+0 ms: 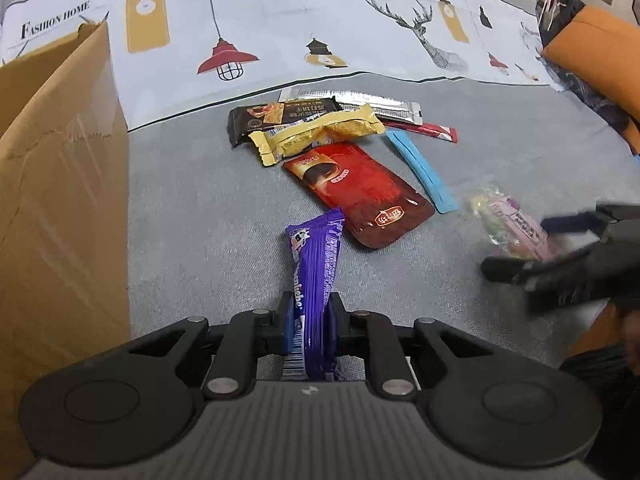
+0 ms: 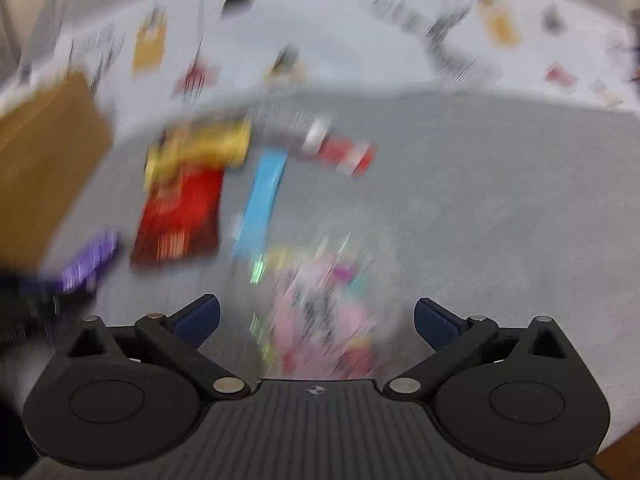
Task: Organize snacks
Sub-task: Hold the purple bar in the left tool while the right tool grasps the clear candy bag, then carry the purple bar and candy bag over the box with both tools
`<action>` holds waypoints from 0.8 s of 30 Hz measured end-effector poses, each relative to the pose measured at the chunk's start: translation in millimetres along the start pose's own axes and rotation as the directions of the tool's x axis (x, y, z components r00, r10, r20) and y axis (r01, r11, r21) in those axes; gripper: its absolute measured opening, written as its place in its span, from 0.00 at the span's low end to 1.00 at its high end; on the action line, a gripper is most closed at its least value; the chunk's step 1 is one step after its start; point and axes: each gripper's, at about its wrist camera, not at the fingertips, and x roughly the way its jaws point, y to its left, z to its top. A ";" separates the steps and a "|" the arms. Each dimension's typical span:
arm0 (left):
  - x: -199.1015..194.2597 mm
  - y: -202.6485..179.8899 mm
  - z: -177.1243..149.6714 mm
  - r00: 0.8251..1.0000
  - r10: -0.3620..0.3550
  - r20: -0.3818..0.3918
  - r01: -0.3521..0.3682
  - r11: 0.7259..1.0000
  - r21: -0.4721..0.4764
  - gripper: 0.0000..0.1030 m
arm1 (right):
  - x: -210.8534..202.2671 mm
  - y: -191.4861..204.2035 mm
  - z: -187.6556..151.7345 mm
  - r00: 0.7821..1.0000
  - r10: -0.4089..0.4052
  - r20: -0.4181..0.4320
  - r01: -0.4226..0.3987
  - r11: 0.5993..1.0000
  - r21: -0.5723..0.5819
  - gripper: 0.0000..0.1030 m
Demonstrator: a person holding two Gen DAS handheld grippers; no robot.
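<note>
My left gripper (image 1: 311, 312) is shut on a purple snack bar (image 1: 316, 264) that sticks out forward above the grey surface. Ahead lie a red coffee sachet (image 1: 360, 188), a yellow wafer pack (image 1: 316, 132), a dark brown bar (image 1: 280, 118), a silver sachet (image 1: 360, 102), a thin red stick (image 1: 424, 129) and a blue stick (image 1: 424, 170). My right gripper (image 2: 316, 314) is open, its jaws on either side of a pink candy pack (image 2: 320, 312), which also shows in the left wrist view (image 1: 516, 226). The right wrist view is motion-blurred.
A brown cardboard box (image 1: 60, 184) stands at the left, also in the right wrist view (image 2: 44, 168). A printed white cloth (image 1: 280, 24) lies behind the snacks. An orange cushion (image 1: 600, 52) and dark items sit at the far right.
</note>
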 end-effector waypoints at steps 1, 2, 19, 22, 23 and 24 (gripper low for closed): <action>0.3 -0.2 1.0 1.000 -0.001 0.000 0.001 1.000 0.000 0.17 | -1.4 7.7 -1.0 1.000 0.003 0.028 -0.002 0.999 -0.050 0.99; 1.0 0.2 2.0 1.000 -0.003 -0.002 0.003 1.000 -0.002 0.17 | 0.1 7.8 2.5 1.000 0.017 0.011 -0.016 0.999 -0.034 0.99; -76.7 7.1 30.4 0.993 -0.052 0.108 0.060 0.995 -0.080 0.17 | -84.7 18.0 34.1 0.952 0.104 0.286 -0.130 0.989 0.071 0.12; -104.8 16.3 32.4 0.987 -0.047 0.153 0.062 0.993 -0.096 0.17 | -112.1 34.0 36.4 0.926 0.135 0.352 -0.164 0.985 0.056 0.12; -115.0 21.0 32.5 0.985 -0.040 0.169 0.059 0.992 -0.108 0.17 | -120.1 38.4 36.8 0.918 0.148 0.368 -0.183 0.981 0.061 0.12; -125.8 26.4 32.7 0.983 -0.028 0.182 0.051 0.991 -0.121 0.17 | -129.2 43.6 37.3 0.908 0.158 0.389 -0.199 0.978 0.067 0.12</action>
